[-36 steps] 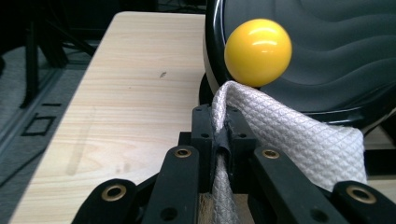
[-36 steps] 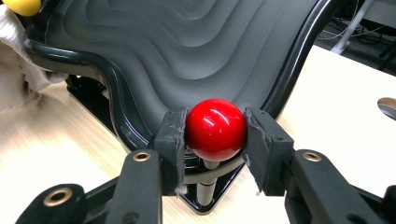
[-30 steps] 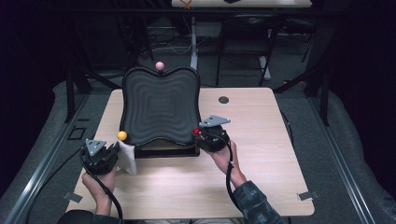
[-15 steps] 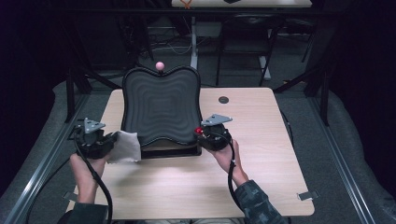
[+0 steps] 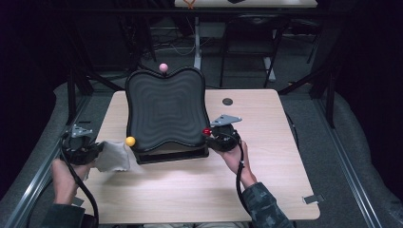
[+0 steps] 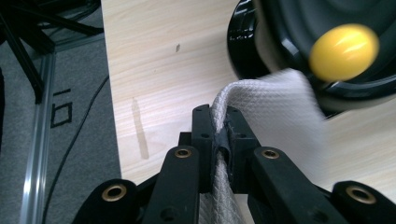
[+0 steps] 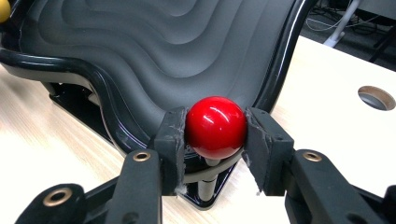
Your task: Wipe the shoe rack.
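The left tool pinches a white cloth tight between its two black jaws. In the left gripper view, the cloth runs up out of the jaws and its loose end looks blurry beside a yellow ball. From the high view, the cloth hangs just beside the yellow ball, at the lower left corner of a big black wavy board. I cannot tell if the cloth touches the ball.

The board stands tilted on a black base on the tabletop. It has bumpy ripples all over its front.

The right tool holds a red ball. Its two jaws press on the ball from both sides. The red ball sits on a short post at the lower right corner of the board. A pink ball sits on top of the board, in the middle.

A small round hole is in the tabletop, to the right of the board.
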`<state>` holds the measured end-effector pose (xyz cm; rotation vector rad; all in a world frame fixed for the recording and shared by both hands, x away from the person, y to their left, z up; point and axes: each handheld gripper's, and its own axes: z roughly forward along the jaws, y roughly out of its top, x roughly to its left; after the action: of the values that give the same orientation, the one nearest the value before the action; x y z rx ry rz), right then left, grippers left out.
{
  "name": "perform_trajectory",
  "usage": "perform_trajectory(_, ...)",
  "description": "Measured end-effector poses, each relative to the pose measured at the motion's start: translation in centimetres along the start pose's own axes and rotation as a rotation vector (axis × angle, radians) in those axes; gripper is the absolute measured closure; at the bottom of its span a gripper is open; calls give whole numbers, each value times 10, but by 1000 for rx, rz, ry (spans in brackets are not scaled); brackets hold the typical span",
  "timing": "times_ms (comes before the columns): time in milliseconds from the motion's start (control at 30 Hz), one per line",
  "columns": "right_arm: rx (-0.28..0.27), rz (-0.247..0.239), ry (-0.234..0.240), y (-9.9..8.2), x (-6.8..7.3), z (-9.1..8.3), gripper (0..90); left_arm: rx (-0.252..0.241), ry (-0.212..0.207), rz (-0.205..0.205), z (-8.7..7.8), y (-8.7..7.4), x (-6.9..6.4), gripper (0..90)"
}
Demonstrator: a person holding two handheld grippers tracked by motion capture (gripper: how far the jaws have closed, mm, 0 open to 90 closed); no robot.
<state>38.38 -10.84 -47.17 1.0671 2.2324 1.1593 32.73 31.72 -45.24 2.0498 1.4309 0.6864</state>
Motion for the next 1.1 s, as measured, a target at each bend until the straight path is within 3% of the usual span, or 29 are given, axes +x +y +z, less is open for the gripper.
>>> perform_trajectory(133, 8, -1, -10, -1, -7, -3, 594, 19, -7, -10, 7, -9, 1, 839)
perform_trajectory(200, 16, -3, -13, -2, -10, -4, 592, 5, -40, -35, 10, -14, 2, 837)
perform_trajectory(300, 22, -5, -18, -2, -13, -6, 586, 1, -49, -28, 14, -19, 0, 829)
perform_trajectory(433, 15, -2, -25, -2, -11, -3, 532, -32, -66, -34, 14, -20, -3, 832)
perform_trajectory(600, -3, 3, -22, -3, -9, 6, 494, -22, -72, -29, 20, -24, -8, 826)
perform_trajectory(633, -15, -6, 8, -4, -9, 9, 502, -18, -78, -19, 21, -25, -9, 826)
perform_trajectory(667, -10, -27, -50, -5, -7, 8, 516, -16, -77, -7, 22, -25, -10, 823)
perform_trajectory(767, -11, -47, -76, -6, -8, 8, 590, -19, -83, 2, 23, -25, -11, 822)
perform_trajectory(1100, -5, -62, -47, -7, -13, 6, 597, -15, -87, 2, 25, -27, -6, 831)
